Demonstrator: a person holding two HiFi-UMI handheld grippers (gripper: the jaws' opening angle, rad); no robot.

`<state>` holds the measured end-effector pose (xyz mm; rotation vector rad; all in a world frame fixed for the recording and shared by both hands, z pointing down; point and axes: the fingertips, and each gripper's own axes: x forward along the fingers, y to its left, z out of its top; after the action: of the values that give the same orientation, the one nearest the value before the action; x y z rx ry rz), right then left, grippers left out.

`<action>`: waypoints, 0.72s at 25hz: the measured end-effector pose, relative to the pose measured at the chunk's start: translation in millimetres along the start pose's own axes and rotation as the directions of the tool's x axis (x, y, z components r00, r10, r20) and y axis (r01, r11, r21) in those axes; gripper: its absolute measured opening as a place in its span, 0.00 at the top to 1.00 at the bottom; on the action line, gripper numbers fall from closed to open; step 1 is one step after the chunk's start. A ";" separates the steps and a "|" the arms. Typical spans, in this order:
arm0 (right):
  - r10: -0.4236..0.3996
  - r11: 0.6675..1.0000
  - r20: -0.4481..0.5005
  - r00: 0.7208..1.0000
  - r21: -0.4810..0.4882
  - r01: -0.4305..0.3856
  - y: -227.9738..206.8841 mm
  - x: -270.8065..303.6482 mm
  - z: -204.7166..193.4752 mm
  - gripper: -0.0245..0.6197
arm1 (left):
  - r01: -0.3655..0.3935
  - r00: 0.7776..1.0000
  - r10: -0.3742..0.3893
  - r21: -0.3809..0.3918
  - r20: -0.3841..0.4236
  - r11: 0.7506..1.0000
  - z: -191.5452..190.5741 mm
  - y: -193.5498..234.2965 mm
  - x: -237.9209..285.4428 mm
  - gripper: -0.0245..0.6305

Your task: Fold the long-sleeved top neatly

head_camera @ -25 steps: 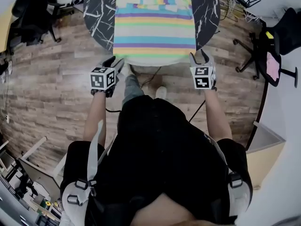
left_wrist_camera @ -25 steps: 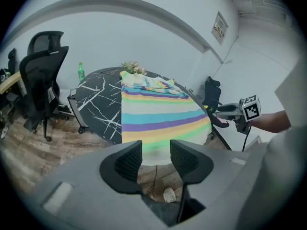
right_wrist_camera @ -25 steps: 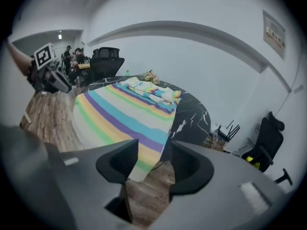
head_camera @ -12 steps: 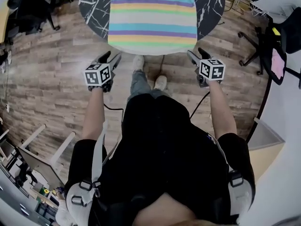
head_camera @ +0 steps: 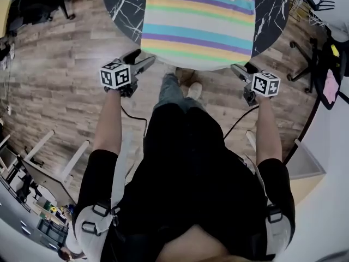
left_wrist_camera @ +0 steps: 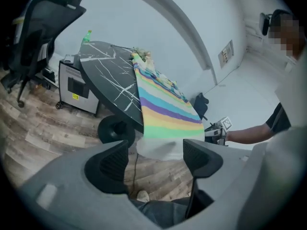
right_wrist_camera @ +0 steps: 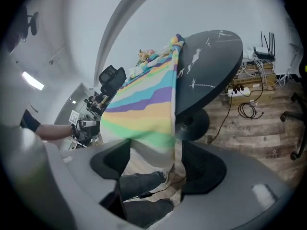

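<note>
The striped long-sleeved top (head_camera: 196, 26) lies on the round black marble-pattern table (head_camera: 122, 10), its white hem hanging over the near edge. My left gripper (head_camera: 143, 63) hangs just below the hem's left corner, apart from the cloth. Its jaws have just been opening and nothing is between them. My right gripper (head_camera: 238, 70) sits below the hem's right corner; its jaws have also just been opening and are empty. In the left gripper view, the top (left_wrist_camera: 163, 109) hangs beyond the open left gripper (left_wrist_camera: 156, 150). The right gripper view shows the hem (right_wrist_camera: 144, 104) beyond the open right gripper (right_wrist_camera: 153, 152).
My legs and shoes (head_camera: 188, 89) stand on the wooden floor under the table edge. An office chair (head_camera: 327, 64) stands at the right and another chair (left_wrist_camera: 43, 28) at the left. A small cabinet (left_wrist_camera: 76, 87) sits beside the table's pedestal. Cables (right_wrist_camera: 249, 104) lie on the floor.
Both grippers have sunk away from the hem's corners and their jaws have spread wider. The hem hangs loose over the table edge.
</note>
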<state>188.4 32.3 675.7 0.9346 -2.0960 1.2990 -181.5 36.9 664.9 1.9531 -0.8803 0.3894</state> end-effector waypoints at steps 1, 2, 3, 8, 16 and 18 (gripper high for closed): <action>0.008 1.000 -0.007 1.000 0.012 -0.008 -0.7 0.5 -0.5 0.47 | 0.047 0.999 -0.048 -0.013 -0.004 0.999 2.0 0.1 3.3 0.40; 0.019 1.000 -0.010 1.000 0.023 -0.019 -0.3 1.1 0.0 0.47 | 0.095 0.995 -0.096 -0.024 -0.011 0.995 3.8 -0.8 7.5 0.40; 0.029 0.999 -0.011 1.000 0.030 -0.029 0.5 1.9 0.9 0.47 | 0.138 0.990 -0.139 -0.030 -0.019 0.990 5.0 -2.3 12.0 0.40; 0.050 0.997 -0.008 0.999 0.053 -0.050 3.7 3.9 2.0 0.50 | 0.253 0.964 -0.251 0.002 -0.091 0.968 1.1 -12.4 28.8 0.50; 0.064 0.996 0.045 0.997 0.059 -0.066 18.3 1.3 1.2 0.78 | 0.286 0.956 -0.286 -0.009 -0.069 0.958 -2.5 -27.6 21.0 0.74; 0.051 0.997 0.053 0.997 0.048 -0.054 20.0 -2.3 0.0 0.86 | 0.274 0.960 -0.274 -0.008 -0.055 0.962 -6.1 -28.3 17.6 0.83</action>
<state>174.5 39.1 662.8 0.9494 -2.1504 1.3724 -148.6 43.6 660.7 2.0203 -0.5627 0.2781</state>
